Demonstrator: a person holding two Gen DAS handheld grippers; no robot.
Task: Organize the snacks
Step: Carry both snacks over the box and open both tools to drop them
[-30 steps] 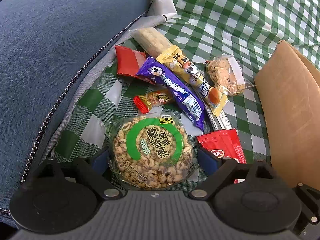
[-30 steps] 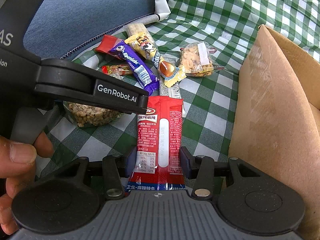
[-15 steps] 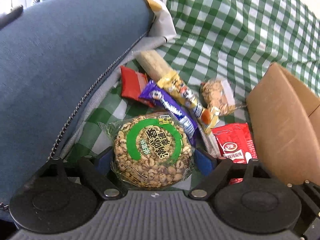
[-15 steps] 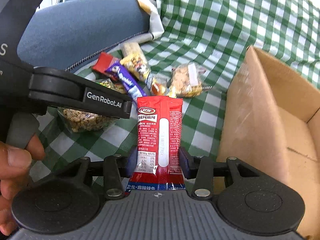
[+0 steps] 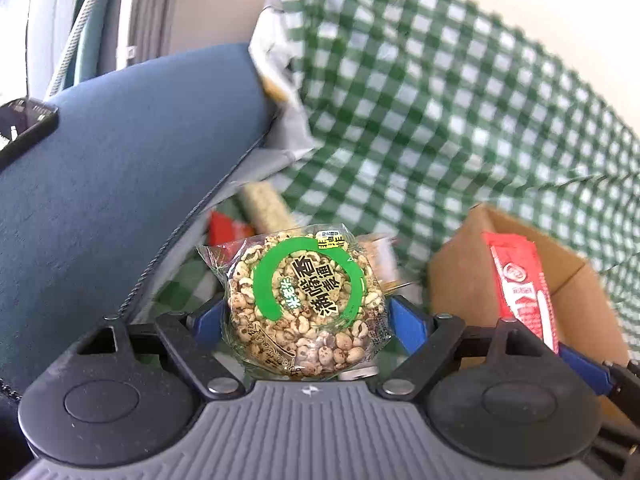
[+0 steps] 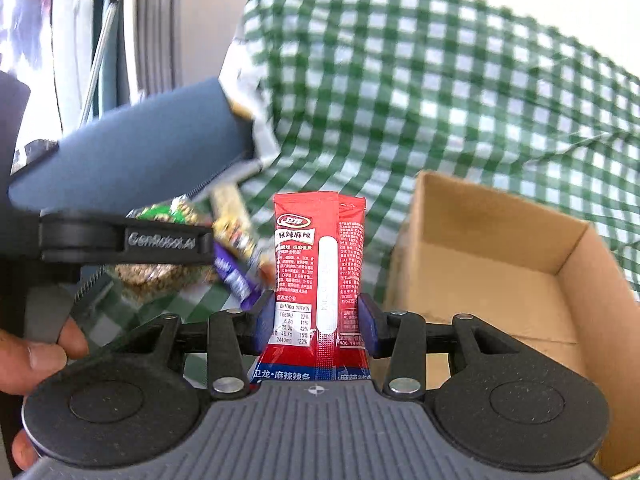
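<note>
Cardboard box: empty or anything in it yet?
Empty as far as visible: the cardboard box shows bare floor in the right wrist view; its near corner is hidden.

A green-and-white checked cloth (image 5: pixel 440 120) fills the upper right of what I see from my left side, rumpled and blurred. A blue cushion (image 5: pixel 120 180) with a zip along its edge takes up the left, a dark flat device (image 5: pixel 24 128) lying at its far left edge. Behind, at upper left, hang pale curtains (image 6: pixel 152 20).
</note>
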